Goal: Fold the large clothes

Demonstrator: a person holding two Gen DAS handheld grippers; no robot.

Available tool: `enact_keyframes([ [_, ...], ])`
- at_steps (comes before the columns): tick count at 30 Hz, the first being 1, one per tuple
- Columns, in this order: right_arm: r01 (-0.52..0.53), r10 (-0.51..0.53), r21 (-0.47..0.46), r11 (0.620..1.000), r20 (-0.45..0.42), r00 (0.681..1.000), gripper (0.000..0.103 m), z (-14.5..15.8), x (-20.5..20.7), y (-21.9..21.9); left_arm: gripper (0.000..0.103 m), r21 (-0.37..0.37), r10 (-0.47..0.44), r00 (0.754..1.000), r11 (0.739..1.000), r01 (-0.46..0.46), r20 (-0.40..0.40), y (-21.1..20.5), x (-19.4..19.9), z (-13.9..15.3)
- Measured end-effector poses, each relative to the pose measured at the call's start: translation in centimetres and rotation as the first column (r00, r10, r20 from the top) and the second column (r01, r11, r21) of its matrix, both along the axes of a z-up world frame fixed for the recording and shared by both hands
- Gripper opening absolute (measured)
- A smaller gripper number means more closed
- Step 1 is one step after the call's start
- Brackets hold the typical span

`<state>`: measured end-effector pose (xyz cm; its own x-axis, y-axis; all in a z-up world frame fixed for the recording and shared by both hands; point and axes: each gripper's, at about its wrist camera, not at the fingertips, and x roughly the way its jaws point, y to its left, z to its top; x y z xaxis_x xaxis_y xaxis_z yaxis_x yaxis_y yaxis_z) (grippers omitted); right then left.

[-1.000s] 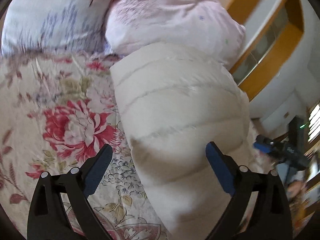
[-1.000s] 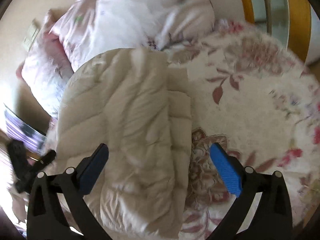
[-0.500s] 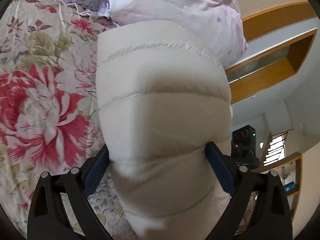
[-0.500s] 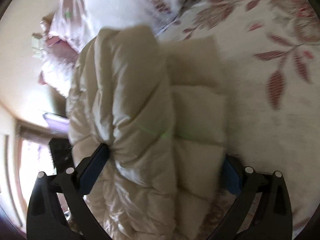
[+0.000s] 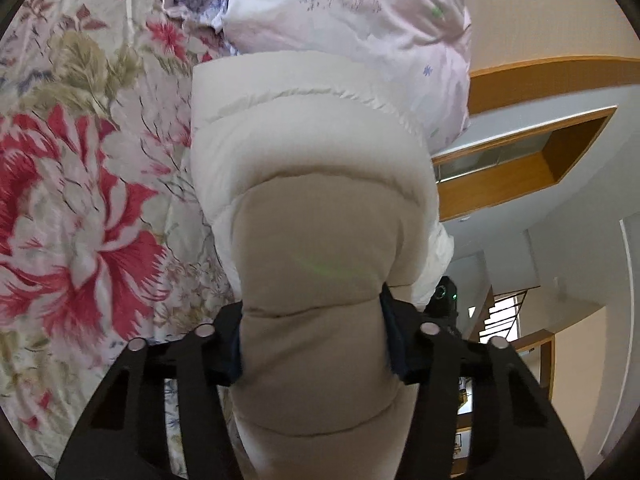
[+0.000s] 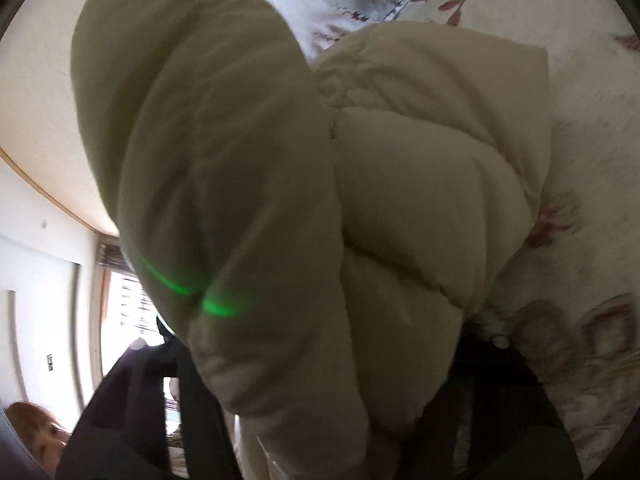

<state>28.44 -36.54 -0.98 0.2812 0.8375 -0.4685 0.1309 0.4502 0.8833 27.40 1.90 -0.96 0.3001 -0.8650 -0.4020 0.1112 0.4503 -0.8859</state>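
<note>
Cream quilted jacket (image 5: 316, 208) lies folded on the floral bed (image 5: 80, 208), its far end against a pink pillow (image 5: 360, 28). Left tool (image 5: 314, 344) is closing, pads pinching a puffy fold. Right tool (image 6: 320, 360) is closing too, fabric bulging between its jaws.

The left gripper (image 5: 312, 340) has black skeleton fingers with silver round screws and dark blue pads (image 5: 394, 336)
</note>
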Motion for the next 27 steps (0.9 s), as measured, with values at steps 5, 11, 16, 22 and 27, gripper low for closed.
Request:
enact_keyframes([
  [5,-0.031,0.031,-0.004,1.000,0.042,0.999,0.037,2.0,0.7,2.7,0.048,-0.013,0.027,0.998,1.000,-0.026,0.060,2.7,-0.6,1.6],
  [11,-0.068,0.067,0.011,0.998,0.080,0.995,0.035,3.6,3.0,6.7,0.048,0.003,0.084,0.989,0.996,-0.085,0.121,6.6,-0.8,3.4],
  [16,-0.084,0.081,0.032,0.996,0.079,0.994,0.035,3.5,4.5,11.1,0.048,0.043,0.139,0.980,0.988,-0.147,0.141,10.1,-0.2,4.1],
  [22,-0.071,0.069,0.056,0.996,0.036,0.997,0.035,2.2,5.2,14.2,0.048,0.102,0.167,0.979,0.979,-0.179,0.116,12.6,1.4,3.3],
  [27,-0.032,0.031,0.062,0.998,0.019,0.999,0.040,1.8,3.7,15.4,0.049,0.133,0.176,0.979,0.973,-0.188,0.099,13.3,2.7,2.3],
])
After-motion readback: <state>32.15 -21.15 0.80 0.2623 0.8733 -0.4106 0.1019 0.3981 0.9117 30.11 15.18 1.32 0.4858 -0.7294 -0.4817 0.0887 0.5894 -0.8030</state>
